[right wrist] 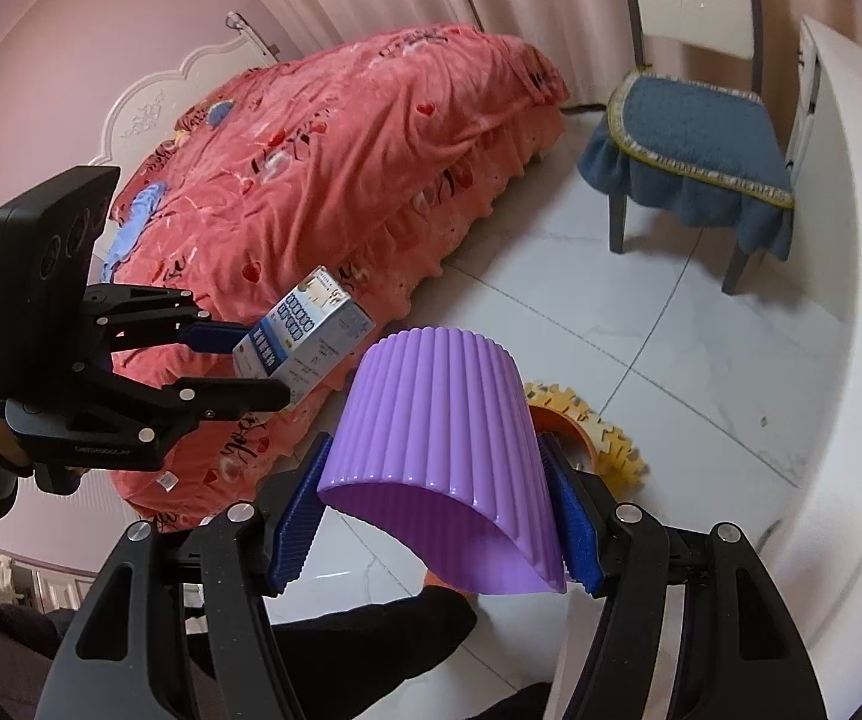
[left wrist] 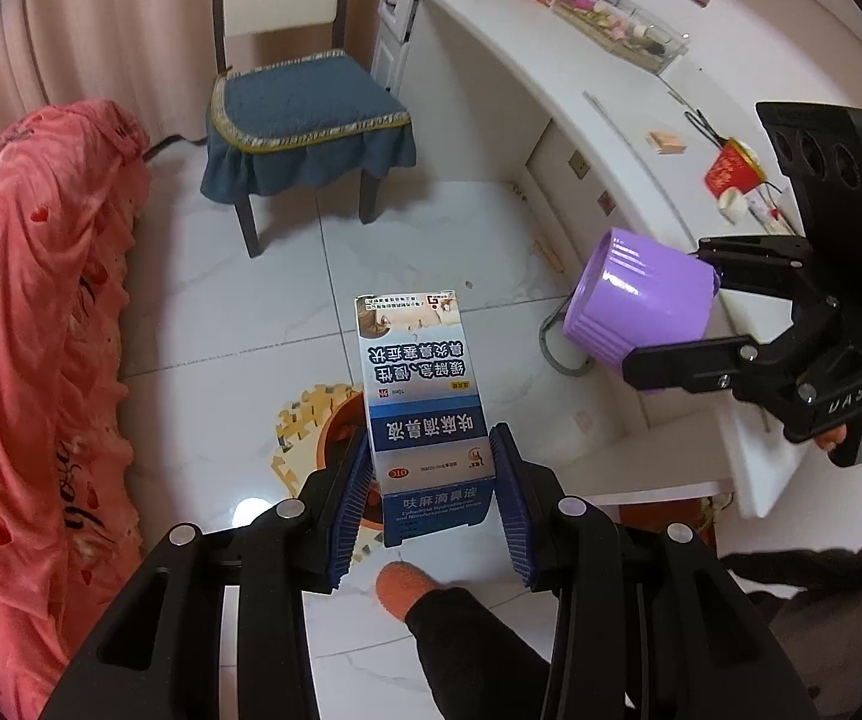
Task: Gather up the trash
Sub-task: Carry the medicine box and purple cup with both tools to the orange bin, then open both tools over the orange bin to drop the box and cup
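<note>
left hand-held gripper (left wrist: 431, 492): clamped on the medicine box (left wrist: 425, 402), blue pads pressing both long sides near its lower end; the box points away from the camera, held in the air over the floor.
medicine box: white and blue carton with Chinese print, flap end farthest from the camera; in the right wrist view it (right wrist: 302, 330) sits at 10 o'clock, in front of the bed.
right hand-held gripper (right wrist: 437, 516): closed on the purple bin (right wrist: 437, 420), pads on its ribbed wall close to the rim.
purple bin: small ribbed plastic trash bin, tipped, open mouth towards the right wrist camera, base pointing away. In the left wrist view it (left wrist: 641, 306) hangs at 3 o'clock, just off the worktop edge.
box vs bin: apart, not touching; box outside the bin.
worktop (left wrist: 551, 60): white curved desk, 1–3 o'clock in the left view; red pouch (left wrist: 731, 171) and small clutter on it.
chair (left wrist: 305, 114): blue cushion, 12 o'clock.
bed (right wrist: 341, 180): pink-red cover with hearts, 9–12 o'clock in the right view.
floor (left wrist: 239, 324): white tile; yellow-orange foam mat piece (right wrist: 587, 426) beneath the grippers.
</note>
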The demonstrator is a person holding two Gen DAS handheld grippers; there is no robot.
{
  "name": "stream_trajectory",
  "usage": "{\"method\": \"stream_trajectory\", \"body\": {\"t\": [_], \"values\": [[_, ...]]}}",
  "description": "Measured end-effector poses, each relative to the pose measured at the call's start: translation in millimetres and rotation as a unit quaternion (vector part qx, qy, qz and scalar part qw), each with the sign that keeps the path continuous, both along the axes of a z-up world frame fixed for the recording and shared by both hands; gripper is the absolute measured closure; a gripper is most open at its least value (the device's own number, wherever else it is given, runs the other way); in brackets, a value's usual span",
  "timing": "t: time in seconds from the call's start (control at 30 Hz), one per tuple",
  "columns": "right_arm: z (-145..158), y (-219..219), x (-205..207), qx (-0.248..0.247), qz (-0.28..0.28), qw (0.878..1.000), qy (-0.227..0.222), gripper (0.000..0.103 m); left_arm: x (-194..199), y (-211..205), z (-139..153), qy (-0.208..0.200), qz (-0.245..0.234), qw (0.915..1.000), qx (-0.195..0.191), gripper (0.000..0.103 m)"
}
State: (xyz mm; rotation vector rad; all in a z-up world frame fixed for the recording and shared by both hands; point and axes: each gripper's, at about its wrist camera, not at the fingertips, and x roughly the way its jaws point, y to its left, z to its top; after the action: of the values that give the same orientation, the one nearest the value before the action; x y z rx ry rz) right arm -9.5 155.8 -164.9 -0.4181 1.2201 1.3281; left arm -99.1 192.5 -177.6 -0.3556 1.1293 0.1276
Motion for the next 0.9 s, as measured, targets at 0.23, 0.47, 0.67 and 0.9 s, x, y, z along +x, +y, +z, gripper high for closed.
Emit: {"method": "stream_trajectory", "body": {"t": [0.23,0.47,0.67,0.9], "values": [[-63,31,3,-0.033,-0.007,0.999,0.015,0.037,12,14,-45,0.019,-0.009,0.9995,-0.023,0.061],[-109,41,7,-0.061,-0.013,0.998,0.024,0.037,19,20,-78,0.035,-0.016,0.9985,-0.039,0.061],[-127,45,10,-0.075,-0.02,0.997,0.029,0.036,20,24,-91,0.042,-0.01,0.9983,-0.04,0.057],[-137,49,13,-0.083,-0.023,0.996,0.029,0.036,23,26,-95,0.049,-0.008,0.998,-0.039,0.054]]}}
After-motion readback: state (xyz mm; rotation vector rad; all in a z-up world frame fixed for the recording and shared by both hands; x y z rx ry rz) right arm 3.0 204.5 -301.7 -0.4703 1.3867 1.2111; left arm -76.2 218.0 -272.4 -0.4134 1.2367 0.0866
